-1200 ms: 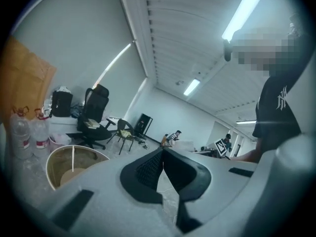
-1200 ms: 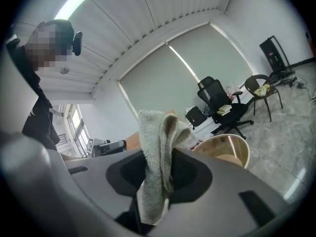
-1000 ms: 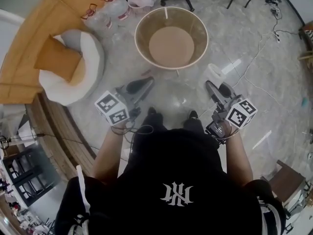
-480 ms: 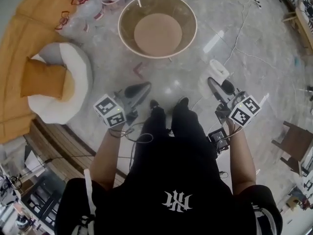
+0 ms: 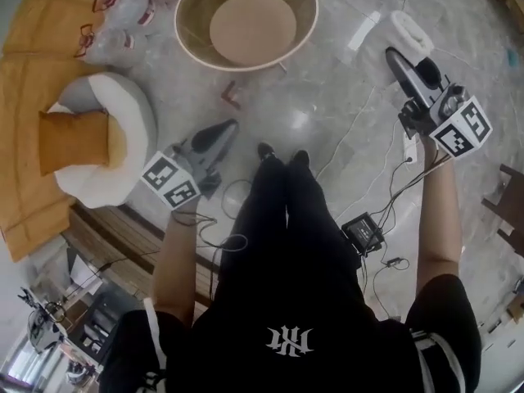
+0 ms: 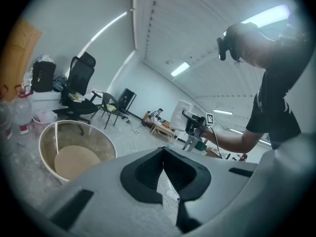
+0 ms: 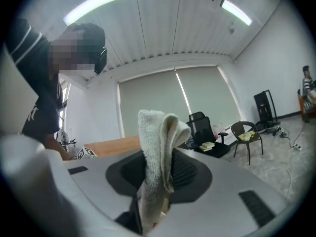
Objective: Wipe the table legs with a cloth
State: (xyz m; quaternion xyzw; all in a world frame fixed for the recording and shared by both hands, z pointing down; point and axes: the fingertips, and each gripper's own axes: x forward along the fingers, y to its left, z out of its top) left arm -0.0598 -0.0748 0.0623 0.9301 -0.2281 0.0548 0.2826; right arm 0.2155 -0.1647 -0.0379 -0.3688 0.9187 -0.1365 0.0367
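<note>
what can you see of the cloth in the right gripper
The cloth is off-white terry towelling, folded into a thick strip. The right gripper pinches it between its fingers, and it stands up past them, its rounded top flopping sideways. Nothing else touches it.

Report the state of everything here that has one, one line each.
Left gripper: shut, empty.
Right gripper: shut on cloth.
Cloth: folded, clamped, sticking out past the jaws.
Table: upright, neither gripper touching it.
</note>
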